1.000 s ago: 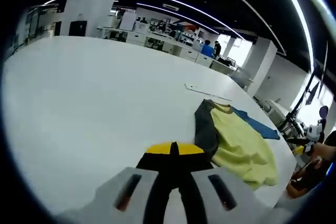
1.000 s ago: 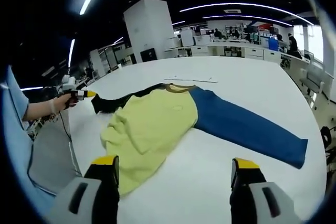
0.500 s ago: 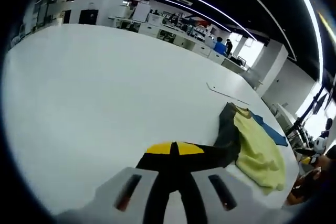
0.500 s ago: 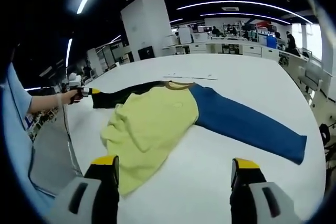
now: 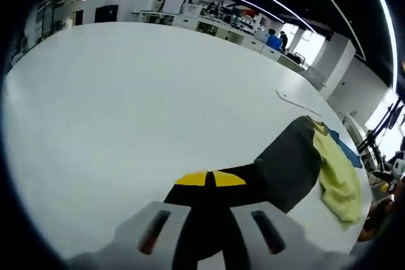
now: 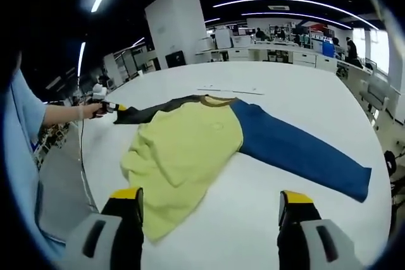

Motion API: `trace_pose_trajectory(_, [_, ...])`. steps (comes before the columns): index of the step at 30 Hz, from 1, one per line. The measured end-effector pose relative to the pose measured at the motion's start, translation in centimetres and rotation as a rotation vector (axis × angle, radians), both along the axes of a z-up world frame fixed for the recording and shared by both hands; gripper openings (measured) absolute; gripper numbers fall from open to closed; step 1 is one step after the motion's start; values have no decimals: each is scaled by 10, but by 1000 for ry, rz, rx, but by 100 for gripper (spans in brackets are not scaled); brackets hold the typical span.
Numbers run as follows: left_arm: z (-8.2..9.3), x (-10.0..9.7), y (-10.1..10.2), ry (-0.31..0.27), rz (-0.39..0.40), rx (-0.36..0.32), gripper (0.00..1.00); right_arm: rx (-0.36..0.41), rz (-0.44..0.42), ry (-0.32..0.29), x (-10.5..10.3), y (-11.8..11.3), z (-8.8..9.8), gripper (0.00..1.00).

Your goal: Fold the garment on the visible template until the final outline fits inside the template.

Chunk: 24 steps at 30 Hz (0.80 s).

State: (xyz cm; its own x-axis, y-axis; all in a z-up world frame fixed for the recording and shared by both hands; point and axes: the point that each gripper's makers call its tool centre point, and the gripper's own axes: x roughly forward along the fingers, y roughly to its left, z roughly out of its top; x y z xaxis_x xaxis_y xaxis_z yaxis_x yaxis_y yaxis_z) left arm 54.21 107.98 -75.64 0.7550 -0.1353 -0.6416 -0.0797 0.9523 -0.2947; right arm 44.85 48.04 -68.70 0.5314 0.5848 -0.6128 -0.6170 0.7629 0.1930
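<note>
Left gripper (image 5: 209, 178): in the left gripper view its yellow-tipped jaws are pressed together on the end of the dark sleeve (image 5: 285, 165), nearest the camera; in the right gripper view it appears small (image 6: 112, 107) at the bench's left edge, held in a person's hand (image 6: 96, 109), with the sleeve end at its tip.
Right gripper (image 6: 211, 202): in the right gripper view its two jaws stand wide apart at the bottom, yellow tips up, with nothing between them; they hang above the bare bench top just short of the garment's near hem and touch no cloth.
Garment (image 6: 183, 153): lies on the white bench (image 6: 266, 219); yellow-green body rumpled and doubled on itself in the middle of the bench, collar turned to the far side.
Dark sleeve: runs from the body out to the left edge of the bench, drawn fairly straight; the left gripper view shows it close up as a broad dark band curving away from the jaws.
Blue sleeve (image 6: 304, 156): the right gripper view shows its whole length, spread flat toward the bench's right edge; the left gripper view catches a sliver (image 5: 345, 147) past the yellow body (image 5: 335, 172).
Template: I cannot make out an outline under the garment; a thin pale strip (image 6: 229, 91) lies on the bench just beyond the collar.
Far: desks, shelving and ceiling light strips behind the bench.
</note>
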Motion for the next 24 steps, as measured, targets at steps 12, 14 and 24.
trace_pose_trajectory(12, [-10, 26, 50, 21, 45, 49, 0, -3, 2, 6, 2, 6, -3, 89])
trace_pose_trajectory(14, [-10, 31, 52, 29, 36, 69, 0, -8, 1, 11, 0, 5, -5, 89])
trace_pose_trajectory(24, [-11, 39, 49, 75, -6, 137, 0, -10, -9, -9, -2, 4, -4, 91])
